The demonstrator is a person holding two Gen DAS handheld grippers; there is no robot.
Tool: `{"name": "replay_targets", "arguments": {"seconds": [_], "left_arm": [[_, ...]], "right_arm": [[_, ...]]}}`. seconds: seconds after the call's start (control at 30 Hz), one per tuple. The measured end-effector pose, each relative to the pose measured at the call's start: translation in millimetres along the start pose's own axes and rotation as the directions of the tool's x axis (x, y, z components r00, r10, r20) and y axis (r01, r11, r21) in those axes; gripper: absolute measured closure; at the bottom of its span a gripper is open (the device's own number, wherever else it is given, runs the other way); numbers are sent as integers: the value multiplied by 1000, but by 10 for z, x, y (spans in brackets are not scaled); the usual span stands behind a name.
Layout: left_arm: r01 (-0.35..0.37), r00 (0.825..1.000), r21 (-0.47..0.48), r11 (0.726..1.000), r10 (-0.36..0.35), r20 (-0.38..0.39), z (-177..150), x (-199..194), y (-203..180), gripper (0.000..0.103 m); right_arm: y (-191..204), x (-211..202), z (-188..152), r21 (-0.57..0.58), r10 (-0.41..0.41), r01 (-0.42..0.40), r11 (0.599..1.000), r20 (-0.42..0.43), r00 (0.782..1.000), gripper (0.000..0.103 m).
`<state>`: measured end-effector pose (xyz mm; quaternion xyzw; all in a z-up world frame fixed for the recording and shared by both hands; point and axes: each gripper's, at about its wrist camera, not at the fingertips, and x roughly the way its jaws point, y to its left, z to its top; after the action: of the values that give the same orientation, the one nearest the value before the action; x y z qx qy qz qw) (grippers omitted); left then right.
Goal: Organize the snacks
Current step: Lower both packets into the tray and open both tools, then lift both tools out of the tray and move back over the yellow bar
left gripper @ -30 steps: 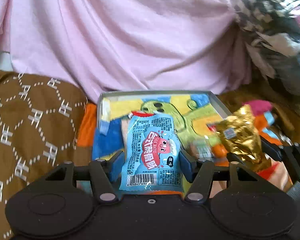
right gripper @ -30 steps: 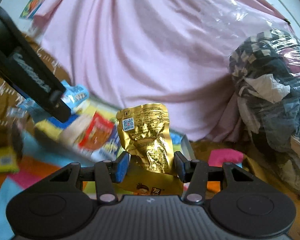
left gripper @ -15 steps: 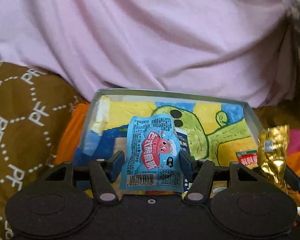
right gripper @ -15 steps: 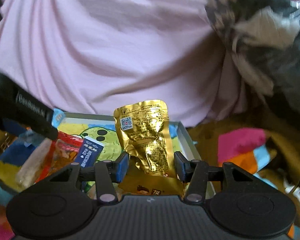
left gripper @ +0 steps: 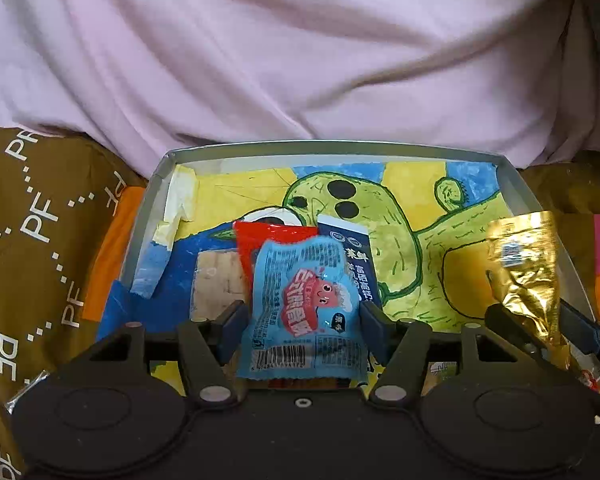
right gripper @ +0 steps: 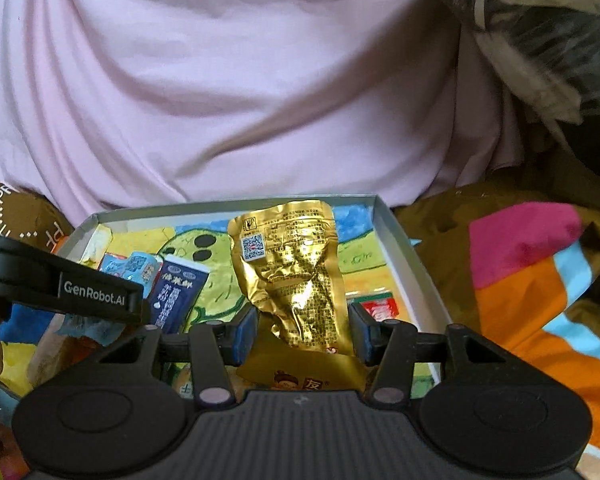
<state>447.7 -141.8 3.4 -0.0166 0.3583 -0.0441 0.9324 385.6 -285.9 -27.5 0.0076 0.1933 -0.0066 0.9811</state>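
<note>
A shallow grey tray point(left gripper: 332, 147) with a yellow, blue and green drawing on its floor lies ahead. My left gripper point(left gripper: 302, 320) hangs over its near left part, its pads against a light blue snack packet point(left gripper: 304, 304) with a red cartoon label. Its jaws are opening, and the packet stands slightly tilted between them. My right gripper point(right gripper: 302, 328) is shut on a crinkled gold foil packet point(right gripper: 296, 272), held upright over the tray's right half. The gold packet point(left gripper: 524, 276) also shows at the right of the left wrist view. A red packet point(left gripper: 272, 236) and a dark blue packet point(left gripper: 356, 256) lie in the tray.
A pink cloth point(left gripper: 300, 60) rises right behind the tray's far wall. A brown patterned blanket point(left gripper: 28, 240) lies to the left, and orange, pink and blue fabric point(right gripper: 532, 272) to the right. A clear bag of clothes point(right gripper: 540, 40) sits at the upper right. Another red packet point(right gripper: 380, 308) lies by the tray's right wall.
Both grippers have come over the tray, which now fills more of each view. The blue packet has tipped a little between the left pads. The gold packet stays gripped.
</note>
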Motion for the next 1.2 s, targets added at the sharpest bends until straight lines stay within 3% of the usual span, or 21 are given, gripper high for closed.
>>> {"name": "replay_targets", "arguments": {"seconds": [0.13, 0.27, 0.4, 0.6, 0.7, 1.07, 1.2], "left_arm": [[19, 999, 17, 1000, -18, -37, 45, -9, -23, 36], [16, 1000, 9, 1000, -15, -19, 99, -112, -3, 23], [4, 1000, -6, 1000, -4, -9, 139, -211, 56, 21], [-20, 998, -53, 998, 23, 63, 158, -492, 205, 3], [-24, 994, -53, 998, 29, 104, 145, -689, 273, 3], [-30, 974, -59, 998, 42, 220, -136, -1509, 497, 1], [-59, 949, -62, 996, 75, 306, -372, -1846, 544, 1]], "right_arm": [[43, 7, -8, -19, 14, -14, 1000, -6, 1000, 46], [72, -37, -36, -51, -10, 11, 999, 37, 999, 22], [59, -60, -31, -44, -11, 13, 999, 46, 999, 19], [47, -203, 15, -15, -18, 20, 1000, 86, 996, 5], [55, -355, 53, 3, -19, 18, 1000, 131, 991, 0], [-6, -1155, 139, 95, -10, -19, 995, 293, 956, 0], [-3, -1451, 126, 97, -9, -25, 995, 344, 939, 0]]}}
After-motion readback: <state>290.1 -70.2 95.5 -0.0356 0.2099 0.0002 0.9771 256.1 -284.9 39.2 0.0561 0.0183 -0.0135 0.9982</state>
